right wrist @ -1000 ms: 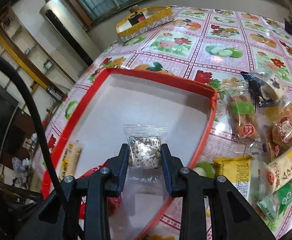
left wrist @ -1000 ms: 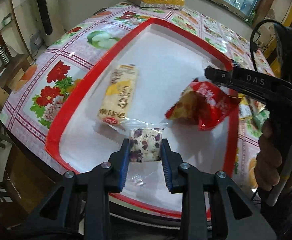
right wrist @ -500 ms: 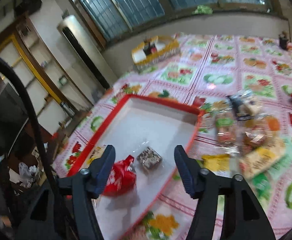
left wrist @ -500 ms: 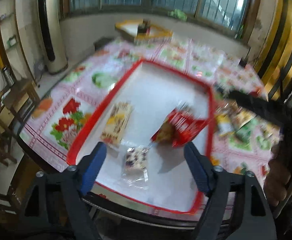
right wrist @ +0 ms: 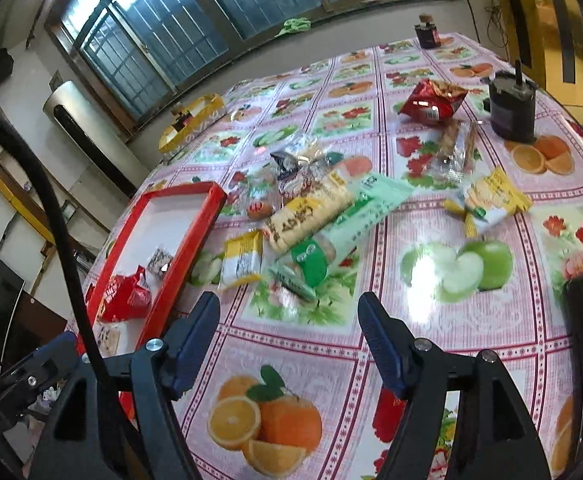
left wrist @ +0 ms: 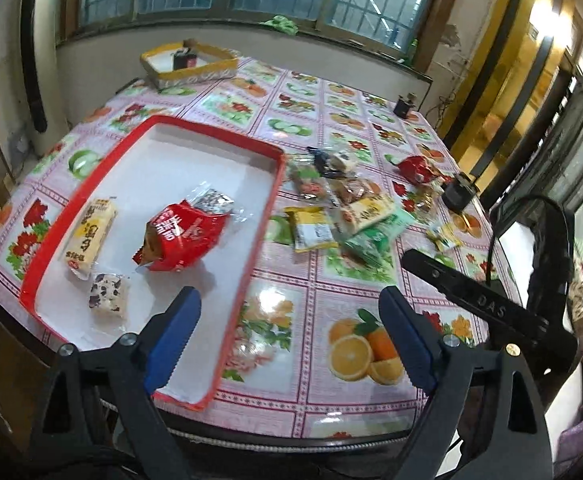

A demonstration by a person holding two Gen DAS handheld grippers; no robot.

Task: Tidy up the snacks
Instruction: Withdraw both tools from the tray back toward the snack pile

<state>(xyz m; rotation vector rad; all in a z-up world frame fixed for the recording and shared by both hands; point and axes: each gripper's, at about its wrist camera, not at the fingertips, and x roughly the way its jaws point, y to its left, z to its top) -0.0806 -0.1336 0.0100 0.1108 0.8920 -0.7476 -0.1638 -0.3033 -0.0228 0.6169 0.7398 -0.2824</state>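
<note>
Both tools empty with jaws opening, the right tool [right wrist: 289, 334] sits nearer the snack pile [right wrist: 311, 216], which lies ahead, right of the tray [right wrist: 207, 216].

A: The tray [left wrist: 268, 200] has a red rim and a white floor; the tablecloth [left wrist: 331, 292] is pink-checked with oranges, green apples and red flowers.

B: In the tray lie a red packet [left wrist: 183, 236], a yellow-and-cream bar [left wrist: 89, 236] and a white, dark-speckled sweet [left wrist: 107, 296]. The gripper pads [right wrist: 193, 344] are blue.
</note>
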